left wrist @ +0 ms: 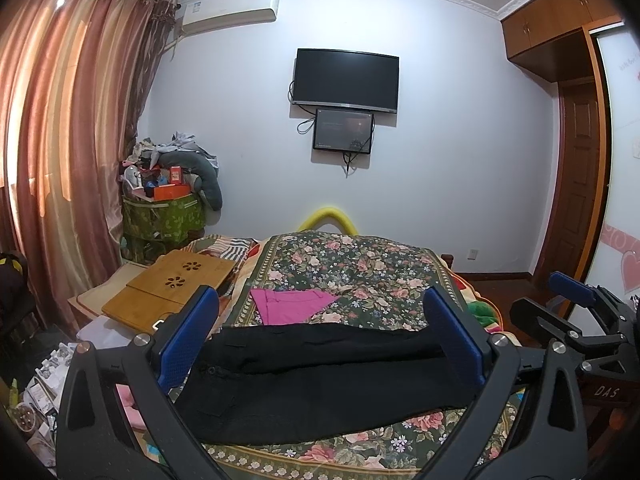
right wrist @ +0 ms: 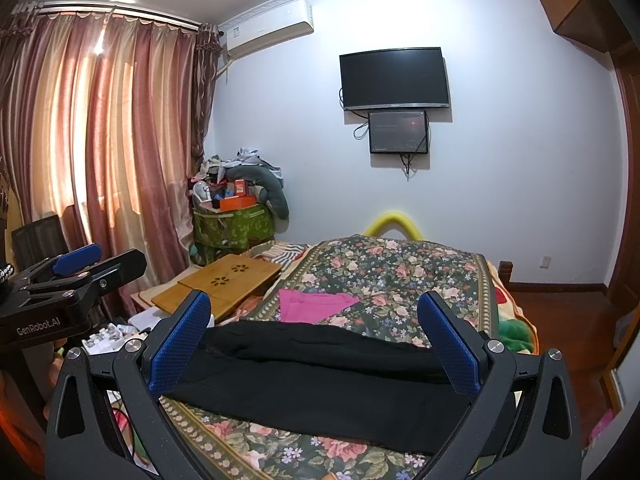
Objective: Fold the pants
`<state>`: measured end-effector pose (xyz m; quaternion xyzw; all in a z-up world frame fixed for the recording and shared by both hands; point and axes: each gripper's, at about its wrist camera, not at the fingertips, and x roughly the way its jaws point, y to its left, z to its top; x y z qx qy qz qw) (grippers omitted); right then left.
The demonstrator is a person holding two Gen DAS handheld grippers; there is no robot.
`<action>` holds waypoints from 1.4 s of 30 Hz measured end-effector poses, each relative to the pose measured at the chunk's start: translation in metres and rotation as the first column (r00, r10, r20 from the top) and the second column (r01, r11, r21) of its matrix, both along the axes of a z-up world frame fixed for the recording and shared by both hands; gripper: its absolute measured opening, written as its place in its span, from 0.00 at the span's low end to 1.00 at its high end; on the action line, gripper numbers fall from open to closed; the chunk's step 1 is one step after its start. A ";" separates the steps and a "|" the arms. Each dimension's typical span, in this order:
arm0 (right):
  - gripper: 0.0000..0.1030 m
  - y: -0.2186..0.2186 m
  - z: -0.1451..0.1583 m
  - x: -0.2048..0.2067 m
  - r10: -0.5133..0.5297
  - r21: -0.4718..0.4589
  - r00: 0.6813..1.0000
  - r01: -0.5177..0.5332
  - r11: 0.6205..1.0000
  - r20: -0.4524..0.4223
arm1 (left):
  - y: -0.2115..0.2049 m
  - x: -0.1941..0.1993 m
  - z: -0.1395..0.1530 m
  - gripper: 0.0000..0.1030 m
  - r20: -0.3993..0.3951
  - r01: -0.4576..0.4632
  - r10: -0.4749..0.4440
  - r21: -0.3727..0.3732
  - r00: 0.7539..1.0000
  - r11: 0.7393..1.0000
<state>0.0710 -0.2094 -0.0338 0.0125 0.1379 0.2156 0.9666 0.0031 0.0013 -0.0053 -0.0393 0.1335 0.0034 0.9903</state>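
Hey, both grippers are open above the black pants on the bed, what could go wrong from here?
1. The pants already lie doubled lengthwise, so the left hand-held gripper or the right hand-held gripper might pinch only the top layer, or the floral quilt underneath.
2. The pink garment lies right behind the pants and could get dragged into the fold.

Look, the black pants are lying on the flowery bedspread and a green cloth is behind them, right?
Nearly. The long black pants do lie on the flowery bedspread, but the flat cloth behind them is pink, not green. Both wrist views show it; the left wrist view shows it clearly between the open blue fingers of the left gripper.
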 end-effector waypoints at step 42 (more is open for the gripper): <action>1.00 -0.006 0.004 0.009 -0.017 0.001 1.000 0.017 1.000 -0.016 | 0.000 0.005 -0.002 1.00 -0.013 0.005 -0.006 -0.004 1.000 1.000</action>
